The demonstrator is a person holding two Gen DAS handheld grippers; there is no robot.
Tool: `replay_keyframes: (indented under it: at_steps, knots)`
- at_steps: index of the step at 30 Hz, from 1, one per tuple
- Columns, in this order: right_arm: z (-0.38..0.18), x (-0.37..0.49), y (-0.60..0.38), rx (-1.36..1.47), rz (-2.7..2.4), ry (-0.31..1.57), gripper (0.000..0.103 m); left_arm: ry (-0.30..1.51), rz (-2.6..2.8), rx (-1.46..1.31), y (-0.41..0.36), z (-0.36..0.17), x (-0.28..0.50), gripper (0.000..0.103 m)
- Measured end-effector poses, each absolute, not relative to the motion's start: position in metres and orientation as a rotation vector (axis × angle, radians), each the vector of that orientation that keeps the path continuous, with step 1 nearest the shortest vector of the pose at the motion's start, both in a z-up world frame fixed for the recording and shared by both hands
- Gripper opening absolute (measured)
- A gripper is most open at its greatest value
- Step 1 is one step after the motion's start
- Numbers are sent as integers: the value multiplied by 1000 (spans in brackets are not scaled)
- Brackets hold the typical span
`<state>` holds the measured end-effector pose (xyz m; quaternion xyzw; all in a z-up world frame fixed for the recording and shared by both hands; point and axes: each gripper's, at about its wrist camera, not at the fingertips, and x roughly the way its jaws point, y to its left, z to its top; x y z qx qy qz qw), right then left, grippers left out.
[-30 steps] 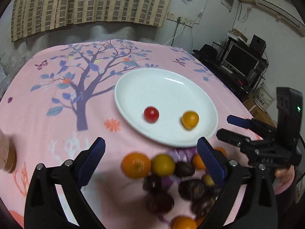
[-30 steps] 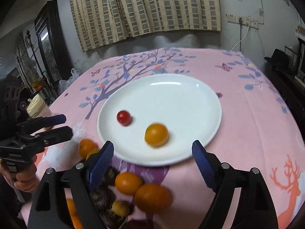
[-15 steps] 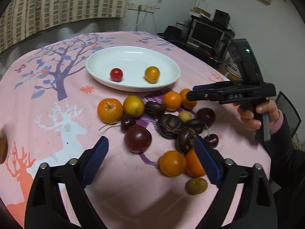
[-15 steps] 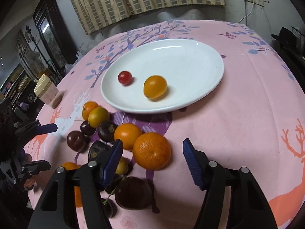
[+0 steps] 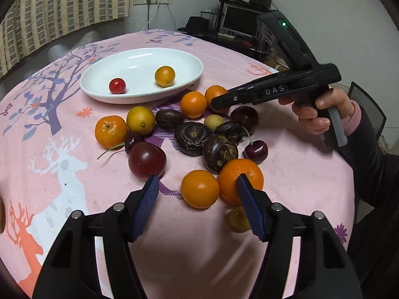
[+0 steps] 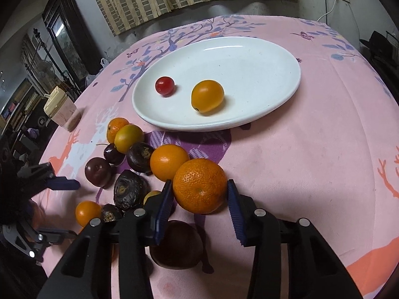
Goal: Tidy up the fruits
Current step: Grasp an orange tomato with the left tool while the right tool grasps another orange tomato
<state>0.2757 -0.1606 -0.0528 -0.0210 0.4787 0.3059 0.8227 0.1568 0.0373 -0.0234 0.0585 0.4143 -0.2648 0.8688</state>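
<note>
Two items, a small red cherry tomato (image 6: 164, 85) and an orange kumquat (image 6: 207, 96), are lying on the white oval plate (image 6: 274, 57) at twelve o'clock, while the loose fruit pile is remaining on the pink cloth (image 6: 311, 154), a large dimpled tangerine (image 6: 199, 185) being straddled by the spread right gripper (image 6: 199, 200) and the left gripper (image 5: 197, 199) being held spread at six o'clock.

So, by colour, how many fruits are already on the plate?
Red cherry tomato: 1
Orange-yellow fruit: 1
Total on the white plate: 2
</note>
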Motion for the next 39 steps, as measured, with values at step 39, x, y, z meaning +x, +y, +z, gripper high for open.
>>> replay_keyframes:
  at_steps: [39]
  knots:
    - [-30, 269, -175, -15, 623, 904, 44, 879, -545, 124, 37, -28, 160, 35]
